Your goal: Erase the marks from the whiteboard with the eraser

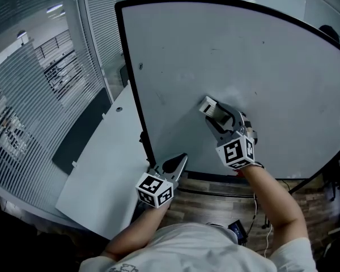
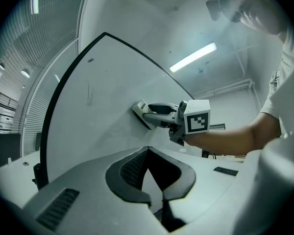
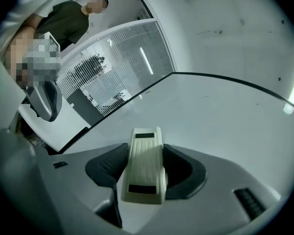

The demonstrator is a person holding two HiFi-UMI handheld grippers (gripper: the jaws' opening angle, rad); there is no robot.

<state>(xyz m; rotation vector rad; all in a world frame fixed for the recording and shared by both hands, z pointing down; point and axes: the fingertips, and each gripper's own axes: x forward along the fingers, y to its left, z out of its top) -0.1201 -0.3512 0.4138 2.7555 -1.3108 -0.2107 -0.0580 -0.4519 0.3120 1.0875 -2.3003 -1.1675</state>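
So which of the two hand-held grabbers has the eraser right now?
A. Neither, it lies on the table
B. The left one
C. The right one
C. The right gripper has its jaws closed on the eraser and holds it against the whiteboard, while the left gripper has its jaws together with nothing between them.

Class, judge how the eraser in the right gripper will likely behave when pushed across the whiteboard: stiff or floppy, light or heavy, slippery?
The eraser looks like a ribbed plastic block, so probably stiff and light. Clamped between the right gripper's textured pads, it likely won't slip. It should glide on the smooth whiteboard.
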